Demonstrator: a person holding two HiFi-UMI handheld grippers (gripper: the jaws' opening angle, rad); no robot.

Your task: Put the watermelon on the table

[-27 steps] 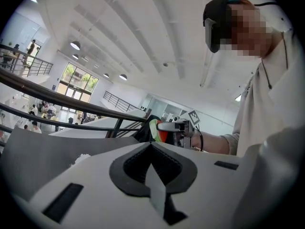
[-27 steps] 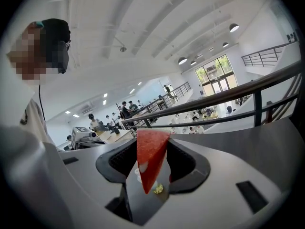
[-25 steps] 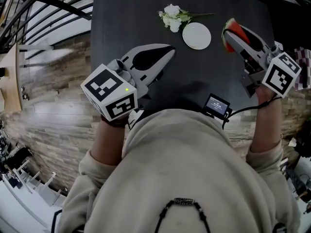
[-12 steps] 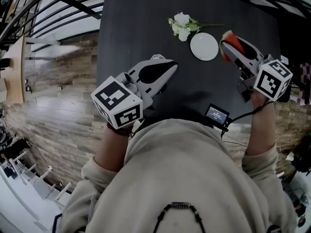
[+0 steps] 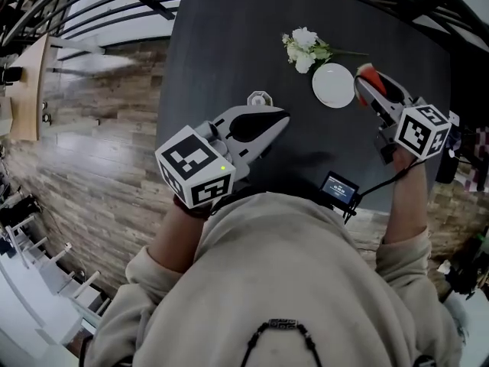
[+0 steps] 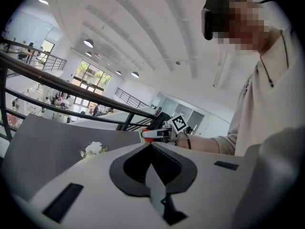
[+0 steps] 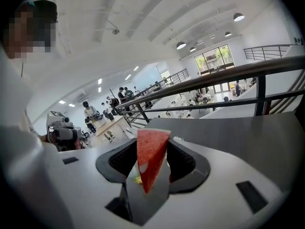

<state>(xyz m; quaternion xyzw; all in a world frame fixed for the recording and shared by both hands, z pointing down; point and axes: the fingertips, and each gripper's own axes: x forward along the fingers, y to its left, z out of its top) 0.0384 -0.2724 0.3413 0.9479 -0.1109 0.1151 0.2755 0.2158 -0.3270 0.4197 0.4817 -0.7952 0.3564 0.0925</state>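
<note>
Logged right tool [image 5: 370, 81] clenched on watermelon wedge [image 7: 151, 156], pads pressing both red faces, pale rind edge uppermost, point downward. Placed wedge, from head view, over right part of dark table [image 5: 229, 44], just beside white plate [image 5: 334, 85]; cannot tell whether touching tabletop. Logged left tool [image 6: 151, 149] closed on nothing, held over table nearer the person, well apart from wedge. Noted white flowers [image 5: 306, 50] just beyond plate. Judged step in hand: bringing wedge down onto bare table, release not yet made. Risks, as judgement only: 1) opening too high, dropping wedge onto its narrow point, then toppling or skidding toward plate; 2) setting down too close to plate, clipping rim and shifting it, or leaving wedge half on plate instead of table; 3) tilting with possibly slick flesh between pads, letting wedge slide out early, or sticking to 1 pad on opening and dragging sideways; 4) squeezing harder, bruising or splitting soft flesh. Advised: seat wedge on a flat face clear of plate before opening.
</note>
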